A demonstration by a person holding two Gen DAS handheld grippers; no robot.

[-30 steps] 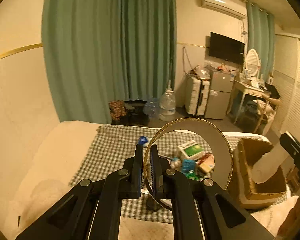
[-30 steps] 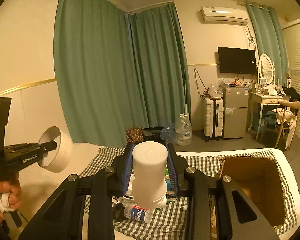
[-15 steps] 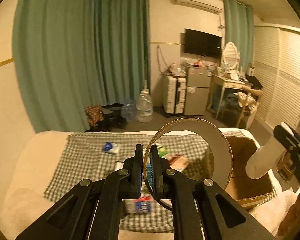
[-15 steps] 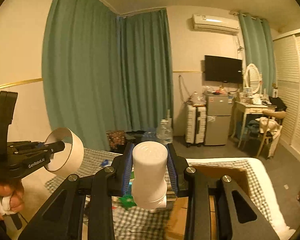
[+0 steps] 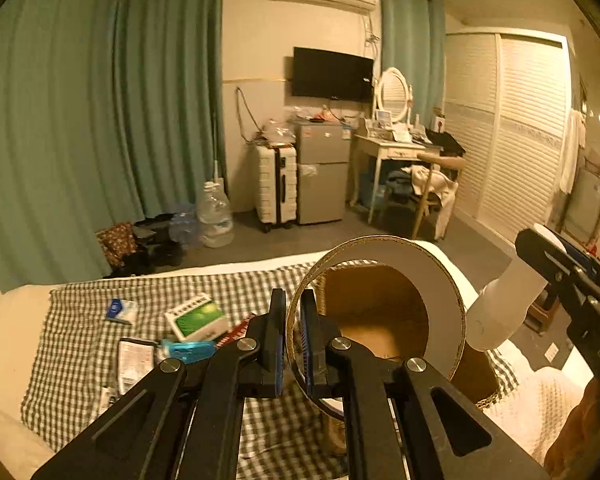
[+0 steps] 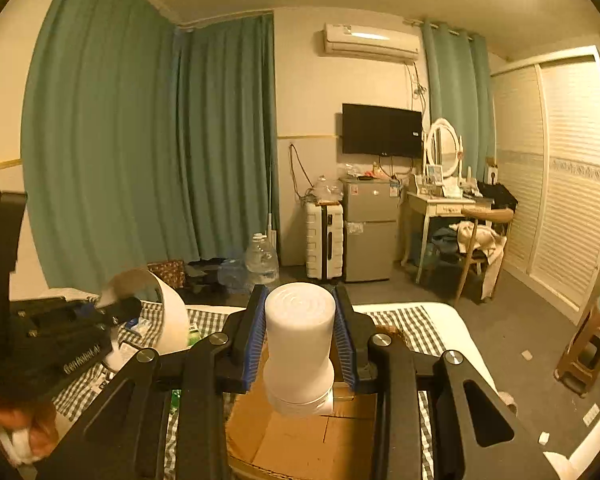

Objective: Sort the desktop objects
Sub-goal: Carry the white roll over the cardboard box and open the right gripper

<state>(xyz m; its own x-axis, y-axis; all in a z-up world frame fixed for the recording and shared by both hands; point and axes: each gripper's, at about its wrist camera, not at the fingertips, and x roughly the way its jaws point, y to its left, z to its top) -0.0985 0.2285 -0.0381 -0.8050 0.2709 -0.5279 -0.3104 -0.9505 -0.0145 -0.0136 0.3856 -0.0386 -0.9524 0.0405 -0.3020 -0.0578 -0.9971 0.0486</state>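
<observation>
Status at this moment: two items in hand, neither yet deposited. My left gripper point(image 5: 293, 340) has its fingers pressed nearly together, pinching the thin wall of a wide cardboard ring point(image 5: 432, 280); the ring stands on edge in front of the camera and, through its hole, I look into the brown cardboard box point(image 5: 380, 300). My right gripper point(image 6: 300, 344) pinches a white plastic bottle point(image 6: 300, 340) between its blue pads, the bottle upright, and the box floor point(image 6: 300, 440) shows directly below it at 6 o'clock in that view. In the left view the same bottle point(image 5: 504, 304) appears at 3 o'clock, hanging over the box's right side. Both items appear to be above or at the box opening, so I judge the carrying step close to finished and the release step pending. I cannot tell whether anything already lies in the box; what I see of its inside looks bare. Outstanding work remains on the checked cloth point(image 5: 80, 340) over the bed: a green and white carton point(image 5: 198, 316) at 9 o'clock of the left gripper, a small blue and white packet point(image 5: 120, 311) further out at 10 o'clock, a blue wrapper point(image 5: 190, 349), a printed sachet point(image 5: 134, 362), and smaller pieces I cannot identify. On this evidence, sorting is well short of complete.
</observation>
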